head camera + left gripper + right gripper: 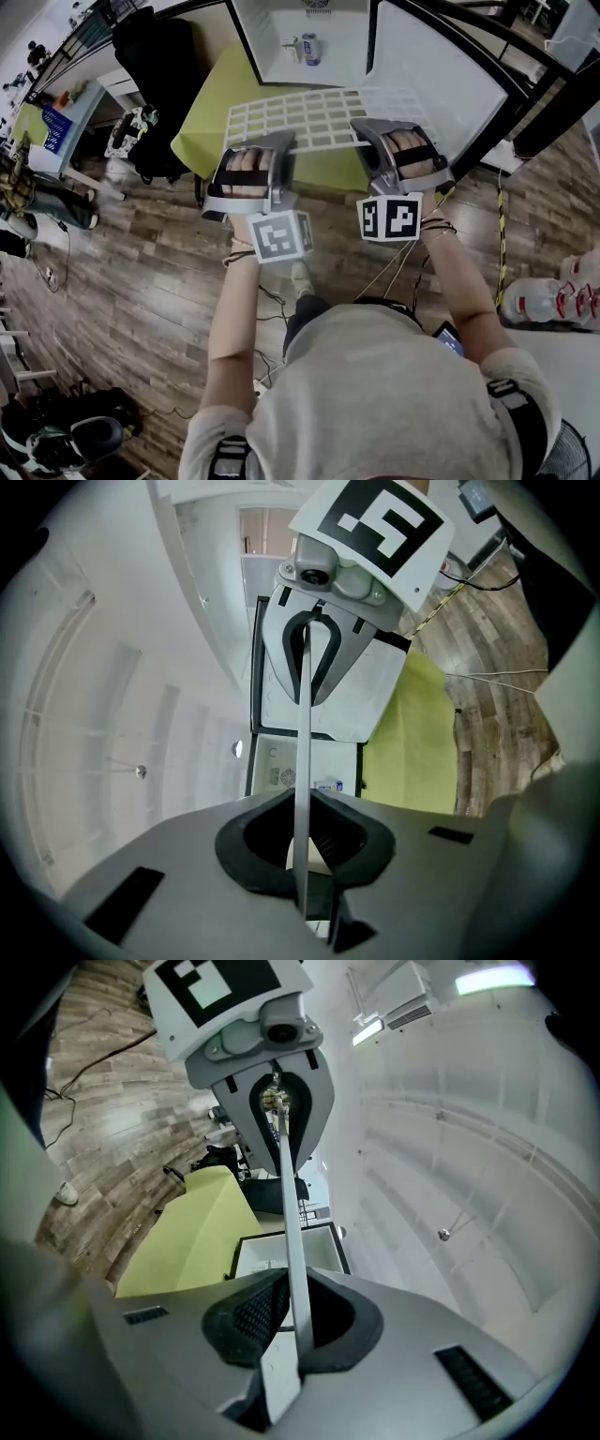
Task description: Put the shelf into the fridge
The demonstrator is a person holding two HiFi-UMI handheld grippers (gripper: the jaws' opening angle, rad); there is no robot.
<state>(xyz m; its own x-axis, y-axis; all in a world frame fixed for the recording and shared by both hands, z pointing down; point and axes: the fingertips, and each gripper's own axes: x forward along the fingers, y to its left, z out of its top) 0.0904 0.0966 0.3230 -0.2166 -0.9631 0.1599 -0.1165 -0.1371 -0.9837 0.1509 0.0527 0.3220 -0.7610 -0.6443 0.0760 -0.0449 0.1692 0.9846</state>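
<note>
A white grid shelf [319,117] hangs level over a yellow-green table, just in front of the open fridge [300,37] with its white inside. My left gripper [284,145] is shut on the shelf's near left edge and my right gripper [361,133] on its near right edge. In the left gripper view the shelf [303,752] runs edge-on as a thin white strip from my left gripper [305,860] up to the right gripper [314,658]. The right gripper view mirrors this: the shelf [289,1222] is clamped in my right gripper [291,1335] and reaches to the left gripper [279,1115].
The fridge door [441,84] stands open to the right. A small bottle [309,47] stands inside the fridge. The yellow-green table [211,112] lies under the shelf. A dark chair with bags [155,75] is at the left. White sacks [562,300] lie on the wooden floor at right.
</note>
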